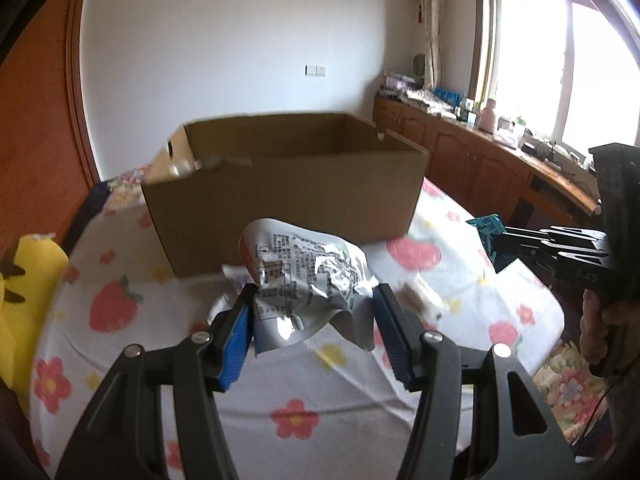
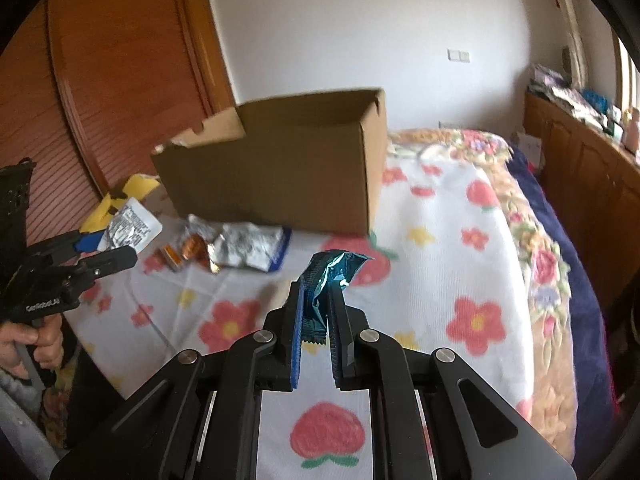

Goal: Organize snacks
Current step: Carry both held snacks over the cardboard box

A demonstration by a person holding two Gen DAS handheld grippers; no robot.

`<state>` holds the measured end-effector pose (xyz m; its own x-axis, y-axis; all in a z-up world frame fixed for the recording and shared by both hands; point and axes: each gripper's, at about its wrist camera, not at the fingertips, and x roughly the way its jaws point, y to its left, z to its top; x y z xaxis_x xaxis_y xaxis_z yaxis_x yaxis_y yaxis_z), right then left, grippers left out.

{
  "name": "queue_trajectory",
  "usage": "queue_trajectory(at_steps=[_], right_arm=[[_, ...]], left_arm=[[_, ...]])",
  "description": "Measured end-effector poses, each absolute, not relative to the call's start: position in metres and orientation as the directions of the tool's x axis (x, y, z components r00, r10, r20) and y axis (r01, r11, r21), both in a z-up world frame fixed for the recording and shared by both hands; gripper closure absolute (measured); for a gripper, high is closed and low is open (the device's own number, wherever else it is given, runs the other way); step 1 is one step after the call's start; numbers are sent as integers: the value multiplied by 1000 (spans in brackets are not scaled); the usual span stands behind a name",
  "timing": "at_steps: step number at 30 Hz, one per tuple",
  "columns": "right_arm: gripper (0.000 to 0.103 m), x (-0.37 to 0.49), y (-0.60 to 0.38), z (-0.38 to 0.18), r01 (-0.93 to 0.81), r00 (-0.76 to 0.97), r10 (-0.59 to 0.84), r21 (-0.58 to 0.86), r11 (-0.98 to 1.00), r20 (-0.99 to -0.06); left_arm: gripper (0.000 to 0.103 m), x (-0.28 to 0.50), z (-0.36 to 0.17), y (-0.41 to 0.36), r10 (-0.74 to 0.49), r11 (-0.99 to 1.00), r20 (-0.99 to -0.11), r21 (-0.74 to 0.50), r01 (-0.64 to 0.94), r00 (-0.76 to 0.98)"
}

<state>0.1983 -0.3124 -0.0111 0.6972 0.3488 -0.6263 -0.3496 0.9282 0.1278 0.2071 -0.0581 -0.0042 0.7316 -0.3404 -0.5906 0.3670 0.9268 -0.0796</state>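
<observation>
Silver pkt (image 1: pixel 308 280) is held in L tool (image 1: pixel 314 300), teal pkt (image 2: pixel 330 280) clamped in R tool (image 2: pixel 318 300); transport step. Both probably to be carried to cardboard box (image 1: pixel 280 200) at 12 o'clock and released over the opening.

light: bright daylight, window (image 1: pixel 560 60) blown out | blur: cardboard box (image 1: pixel 288 196) edges smeared | edges: fisheye-bent, vignetted

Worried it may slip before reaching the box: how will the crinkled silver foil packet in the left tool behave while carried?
The crinkled silver foil packet looks floppy: its lower edge droops between the fingers. Probably light, since it crumples loosely. The glossy foil may be slippery against the left tool.
</observation>
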Motion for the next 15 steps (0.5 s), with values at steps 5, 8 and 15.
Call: queue_trajectory(at_steps=[5,8,15], right_arm=[[94,206,-301,21,-406,716,374,85,910,-589],[94,215,-292,38,-433,726,391,65,899,-566],[94,244,-275,61,-473,737,421,40,880,-529]], left_arm=[[45,219,27,-48,-332,929,-546,-51,365,769],[45,229,39,-43,-324,932,-529,-36,360,785],[45,260,57,-27,-309,939,-504,-25,344,806]])
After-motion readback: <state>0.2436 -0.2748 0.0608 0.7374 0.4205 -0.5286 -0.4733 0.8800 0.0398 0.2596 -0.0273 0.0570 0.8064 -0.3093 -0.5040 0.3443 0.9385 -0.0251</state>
